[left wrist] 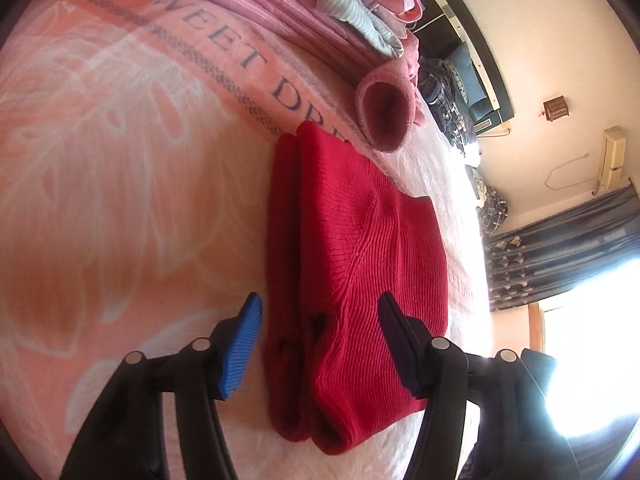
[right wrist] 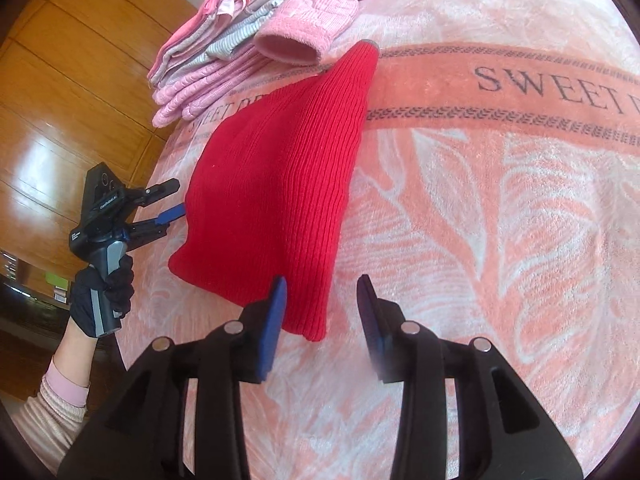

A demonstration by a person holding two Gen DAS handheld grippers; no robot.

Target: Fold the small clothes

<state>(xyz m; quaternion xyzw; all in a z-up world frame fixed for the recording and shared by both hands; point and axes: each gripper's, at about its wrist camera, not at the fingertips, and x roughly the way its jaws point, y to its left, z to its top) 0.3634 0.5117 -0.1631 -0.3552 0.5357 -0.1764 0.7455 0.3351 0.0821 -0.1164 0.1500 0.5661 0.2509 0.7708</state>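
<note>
A: Left wrist view first. Where is the garment?

B: The red knit garment (left wrist: 352, 272) lies folded on the pink blanket (left wrist: 120, 200), straight ahead of the left gripper (left wrist: 320, 344). Its long axis runs away from the camera, along the fingers' own line. The jaws stand wide apart, one on each side of the near end, holding nothing. Beyond the far end sits a pink sleeve cuff (left wrist: 384, 116) and a stack of folded pink clothes (left wrist: 280, 8).

A: And the right wrist view?

B: The same red knit garment (right wrist: 280, 184) stretches from the right gripper (right wrist: 322, 320) toward the folded stack (right wrist: 224, 40), narrowing at the far tip. The right jaws are also apart and empty; the garment's near corner lies just between and ahead of them. The left gripper (right wrist: 168, 204), held in a gloved hand (right wrist: 102, 292), sits beside the garment's long left edge.

A: Which is nearer?

B: Both are close. I judge the right is better placed for the near end, the left for the side edge.
</note>
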